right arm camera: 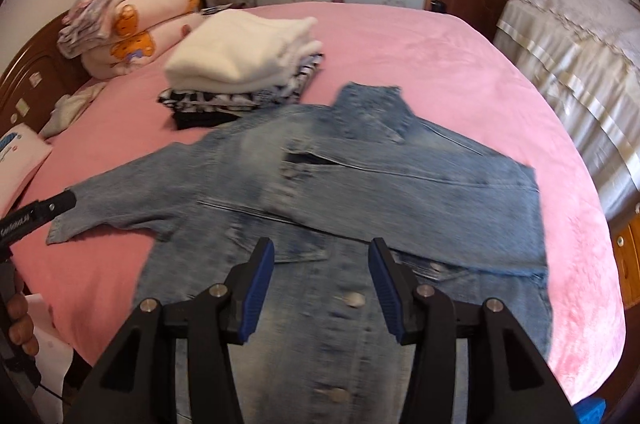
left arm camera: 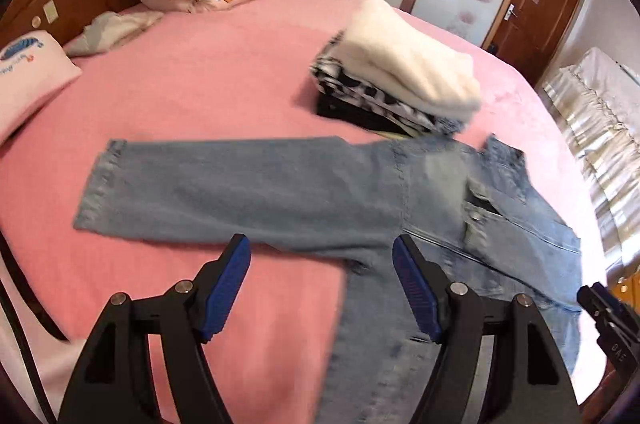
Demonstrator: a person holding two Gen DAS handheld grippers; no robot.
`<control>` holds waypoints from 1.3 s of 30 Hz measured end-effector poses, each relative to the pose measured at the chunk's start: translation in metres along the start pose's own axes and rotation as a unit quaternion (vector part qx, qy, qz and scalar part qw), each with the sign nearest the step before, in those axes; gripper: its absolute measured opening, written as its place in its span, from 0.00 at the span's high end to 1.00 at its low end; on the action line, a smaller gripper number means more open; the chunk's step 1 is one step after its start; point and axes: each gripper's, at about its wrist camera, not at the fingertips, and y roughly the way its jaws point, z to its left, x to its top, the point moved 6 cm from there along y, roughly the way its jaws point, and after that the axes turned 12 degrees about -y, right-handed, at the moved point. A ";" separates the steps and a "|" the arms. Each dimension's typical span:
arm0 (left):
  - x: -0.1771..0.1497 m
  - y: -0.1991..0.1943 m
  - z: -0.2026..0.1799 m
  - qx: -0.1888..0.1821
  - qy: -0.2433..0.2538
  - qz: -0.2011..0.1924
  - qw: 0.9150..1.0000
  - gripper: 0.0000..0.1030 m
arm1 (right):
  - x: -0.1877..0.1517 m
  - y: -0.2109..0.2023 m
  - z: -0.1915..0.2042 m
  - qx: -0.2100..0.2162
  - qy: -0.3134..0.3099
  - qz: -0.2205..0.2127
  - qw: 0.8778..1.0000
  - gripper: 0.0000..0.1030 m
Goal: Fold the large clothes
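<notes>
On the pink bedspread point(right arm camera: 400, 36) lies a faded blue denim jacket point(right arm camera: 360, 184), front up, its right sleeve apparently folded across the chest and its left sleeve point(left arm camera: 224, 192) outstretched. Both the left gripper point(left arm camera: 322, 288) and right gripper point(right arm camera: 322, 288) hover above it, jaws apart, holding nothing. Beyond sits a stack of folded clothes point(right arm camera: 244, 72); folding looks barely begun.

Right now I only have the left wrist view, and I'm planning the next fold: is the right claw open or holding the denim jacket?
Observer: The right claw is open and holds nothing. It hangs over the button front of the denim jacket.
Operator: The jacket's far side is cut off for me. Where is the other sleeve?
Observer: The other sleeve looks already folded in across the chest, not stretched out.
</notes>
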 end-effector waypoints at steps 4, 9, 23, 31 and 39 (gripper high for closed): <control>0.013 0.016 0.048 0.014 -0.022 0.014 1.000 0.30 | 0.020 0.012 0.050 0.008 -0.036 0.001 0.999 0.52; 0.012 0.052 0.119 -0.004 -0.118 0.057 0.991 0.30 | 0.031 0.030 0.098 0.028 -0.063 0.012 0.998 0.52; -0.013 0.116 0.241 -0.106 -0.374 0.042 0.921 0.30 | 0.026 0.079 0.155 0.037 -0.123 0.056 0.990 0.52; 0.008 0.148 0.261 -0.066 -0.428 0.008 0.902 0.91 | 0.012 0.094 0.150 0.050 -0.116 0.080 0.989 0.52; 0.057 0.077 0.166 -0.078 -0.299 -0.075 0.948 0.94 | -0.002 0.090 0.103 0.047 -0.066 0.081 0.993 0.52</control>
